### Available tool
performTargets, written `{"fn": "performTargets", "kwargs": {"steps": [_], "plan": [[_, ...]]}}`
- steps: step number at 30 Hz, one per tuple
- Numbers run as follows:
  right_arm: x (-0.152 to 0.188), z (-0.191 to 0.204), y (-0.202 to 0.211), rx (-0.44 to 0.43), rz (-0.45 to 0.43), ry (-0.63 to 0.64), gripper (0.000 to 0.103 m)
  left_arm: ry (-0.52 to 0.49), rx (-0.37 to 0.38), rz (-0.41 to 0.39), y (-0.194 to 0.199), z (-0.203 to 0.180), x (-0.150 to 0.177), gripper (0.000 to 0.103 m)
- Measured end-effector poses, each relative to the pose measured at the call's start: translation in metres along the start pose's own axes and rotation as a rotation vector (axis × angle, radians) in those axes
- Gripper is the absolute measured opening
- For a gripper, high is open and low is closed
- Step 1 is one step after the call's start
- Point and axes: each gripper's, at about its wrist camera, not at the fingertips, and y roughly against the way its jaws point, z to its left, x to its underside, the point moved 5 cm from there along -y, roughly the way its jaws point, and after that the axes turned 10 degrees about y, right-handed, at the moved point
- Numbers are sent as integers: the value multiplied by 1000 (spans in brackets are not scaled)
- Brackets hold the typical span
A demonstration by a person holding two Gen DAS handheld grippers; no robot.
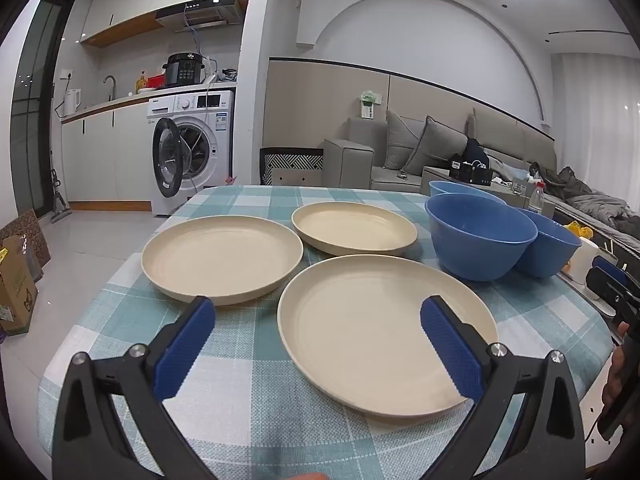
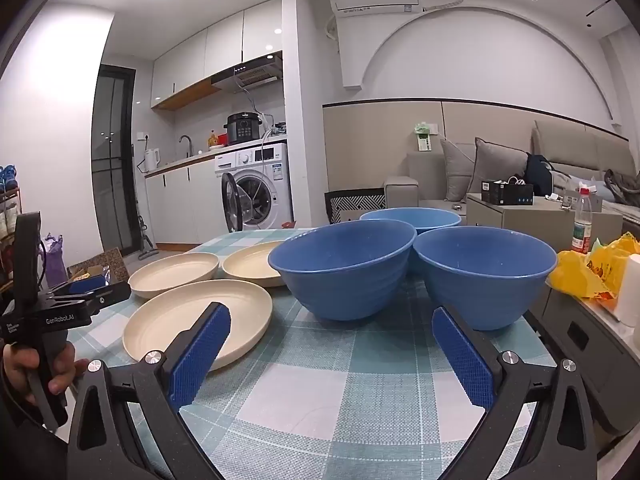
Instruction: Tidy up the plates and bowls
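Three cream plates lie on the checked tablecloth [image 1: 248,360]: a near plate [image 1: 380,332], a left plate [image 1: 222,258] and a far plate [image 1: 354,228]. Three blue bowls stand to their right: a near bowl [image 1: 480,236], a right bowl [image 1: 552,248] and a far bowl [image 1: 452,189]. My left gripper [image 1: 318,312] hangs open over the near plate's front edge, holding nothing. In the right wrist view, my right gripper [image 2: 332,320] is open in front of the two nearest bowls [image 2: 344,268] [image 2: 486,276], with the third bowl [image 2: 412,216] behind and the plates [image 2: 200,320] to the left.
The table's right edge borders a side unit with a yellow bag [image 2: 592,268], a white roll [image 2: 632,292] and a bottle [image 2: 582,224]. Cardboard boxes [image 1: 16,284] stand on the floor at left. A washing machine [image 1: 192,148] with its door open and a sofa [image 1: 440,152] lie beyond.
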Motion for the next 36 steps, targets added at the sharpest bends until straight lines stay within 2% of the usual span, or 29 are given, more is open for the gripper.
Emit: {"fn": "performTargets", "kwargs": {"steps": [2,36], "plan": [[1,0,-2,-4,26,6,103,2,3,-5,0,0,0,103],[6,2,-3,-12,26,6,103,-1,8,-2,-2,-1,1,103]]}}
